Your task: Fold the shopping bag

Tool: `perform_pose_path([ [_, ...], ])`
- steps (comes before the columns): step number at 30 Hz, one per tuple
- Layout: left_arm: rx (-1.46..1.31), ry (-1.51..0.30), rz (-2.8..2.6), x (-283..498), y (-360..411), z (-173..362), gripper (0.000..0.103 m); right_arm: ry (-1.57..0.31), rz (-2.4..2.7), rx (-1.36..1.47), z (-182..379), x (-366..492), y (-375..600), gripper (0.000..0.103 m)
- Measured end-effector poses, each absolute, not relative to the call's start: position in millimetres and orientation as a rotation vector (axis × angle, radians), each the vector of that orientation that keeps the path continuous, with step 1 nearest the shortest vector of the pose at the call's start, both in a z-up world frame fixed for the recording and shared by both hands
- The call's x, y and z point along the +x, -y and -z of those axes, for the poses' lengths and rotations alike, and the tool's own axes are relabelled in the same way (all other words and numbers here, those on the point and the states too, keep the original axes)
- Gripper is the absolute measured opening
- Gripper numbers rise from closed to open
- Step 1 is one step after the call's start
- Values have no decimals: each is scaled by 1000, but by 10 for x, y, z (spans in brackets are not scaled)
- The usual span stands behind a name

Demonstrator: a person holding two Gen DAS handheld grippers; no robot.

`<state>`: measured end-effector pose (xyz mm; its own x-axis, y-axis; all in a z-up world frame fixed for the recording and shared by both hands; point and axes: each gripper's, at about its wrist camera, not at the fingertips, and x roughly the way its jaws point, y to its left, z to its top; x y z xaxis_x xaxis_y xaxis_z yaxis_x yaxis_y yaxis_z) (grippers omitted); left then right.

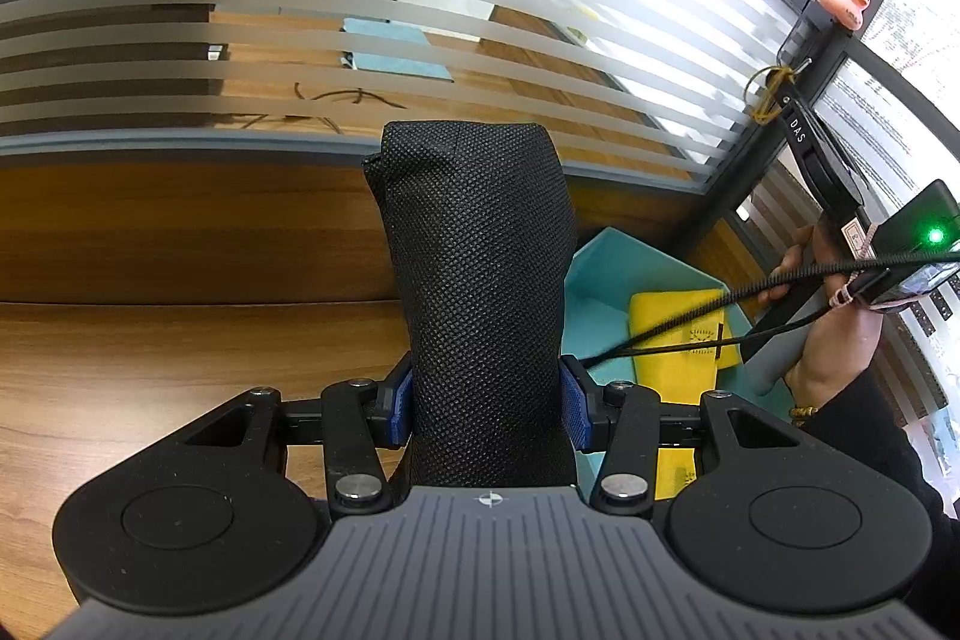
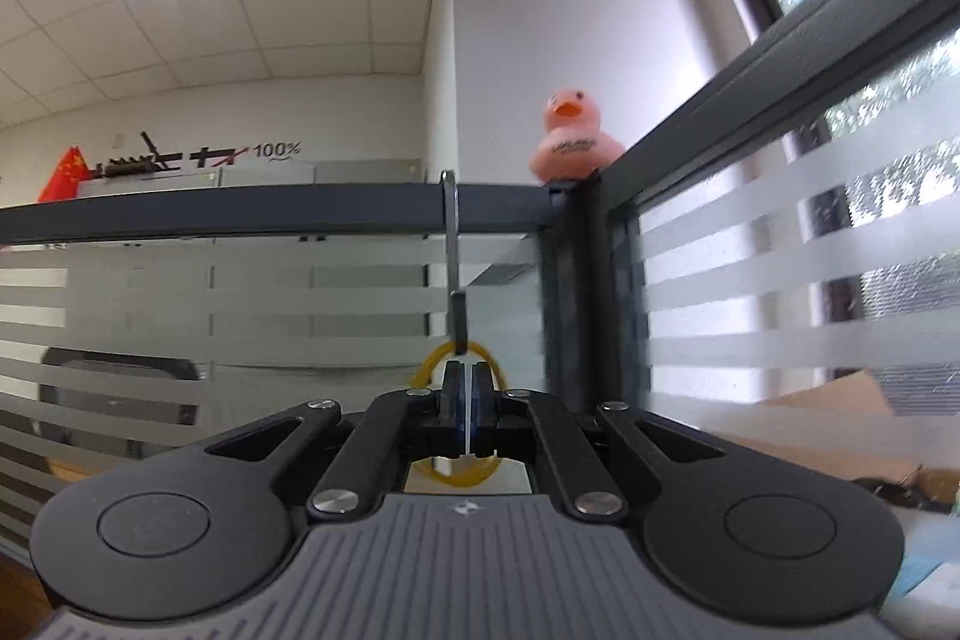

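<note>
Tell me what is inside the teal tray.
The teal tray holds a yellow booklet. The rolled black bag and the left tool cover the tray's near part.

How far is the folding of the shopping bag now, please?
Done: the black bag is already a compact roll, clamped in the left tongs. In hand: the right tongs are shut on a yellow rubber band at the hook. Left: banding the roll, probably.

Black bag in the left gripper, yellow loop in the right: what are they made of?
Black bag: looks like non-woven synthetic fabric, matte, with a fine embossed dot grid; it is rolled into a soft bundle. Yellow loop: probably a rubber band, thin and translucent amber, pinched in the right gripper and hung on a grey metal-looking hook.
</note>
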<state>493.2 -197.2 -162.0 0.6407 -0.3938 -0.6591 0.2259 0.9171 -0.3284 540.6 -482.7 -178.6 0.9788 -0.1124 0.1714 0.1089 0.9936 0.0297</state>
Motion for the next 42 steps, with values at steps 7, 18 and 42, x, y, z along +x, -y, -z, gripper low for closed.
perform_pose_path([
  [7, -229, -803, 364, 4936, 1986, 1614, 49, 187, 150, -18, 1783, 5354, 4760, 1],
  [18, -227, -797, 366, 4913, 2011, 1585, 49, 222, 195, -40, 1722, 5275, 4801, 1],
  [42, -243, -794, 368, 4911, 1950, 1590, 50, 174, 352, -385, 1878, 5585, 4778, 0],
])
